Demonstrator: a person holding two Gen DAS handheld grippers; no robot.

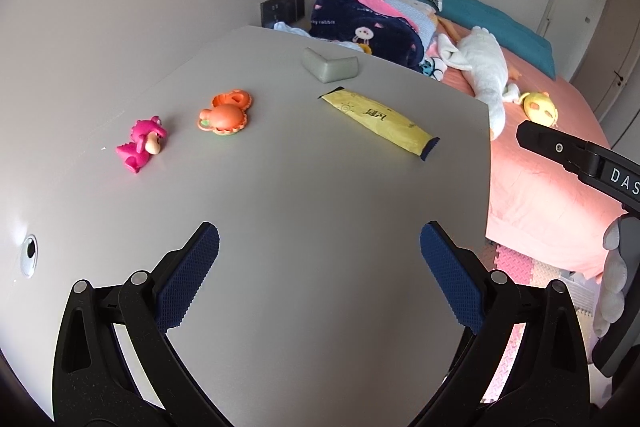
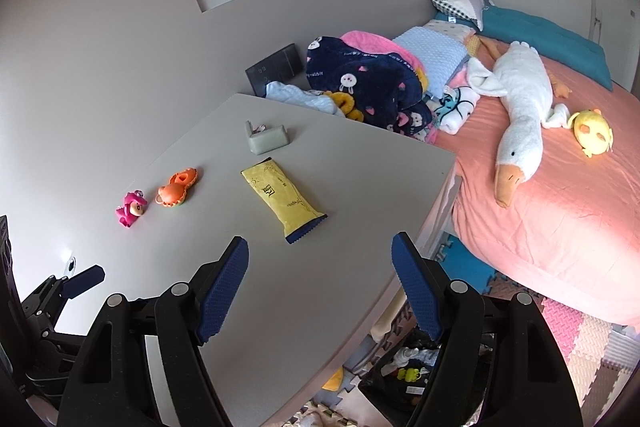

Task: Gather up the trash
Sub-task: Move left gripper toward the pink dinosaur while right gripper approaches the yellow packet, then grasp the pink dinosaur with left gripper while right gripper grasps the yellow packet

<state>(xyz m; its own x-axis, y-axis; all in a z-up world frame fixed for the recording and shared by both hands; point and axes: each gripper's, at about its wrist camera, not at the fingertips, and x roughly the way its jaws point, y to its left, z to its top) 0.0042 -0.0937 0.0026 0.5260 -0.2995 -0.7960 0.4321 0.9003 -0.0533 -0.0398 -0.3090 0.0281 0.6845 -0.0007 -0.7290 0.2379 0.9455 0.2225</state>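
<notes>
A yellow snack wrapper point(image 1: 380, 123) with dark ends lies flat on the grey table point(image 1: 280, 195), near its right edge; it also shows in the right wrist view point(image 2: 282, 199). My left gripper point(image 1: 320, 267) is open and empty, hovering above the table, well short of the wrapper. My right gripper point(image 2: 320, 283) is open and empty, above the table's near right edge, just short of the wrapper's dark end. The left gripper's finger point(image 2: 82, 281) shows at the far left of the right wrist view.
On the table lie a pink toy point(image 1: 142, 145), an orange toy point(image 1: 226, 113) and a grey corner guard point(image 1: 328, 65). A bed with a pink sheet point(image 2: 560, 219), blankets and a plush goose point(image 2: 516, 107) stands to the right. A dark bin with items point(image 2: 404, 375) sits on foam floor mats below.
</notes>
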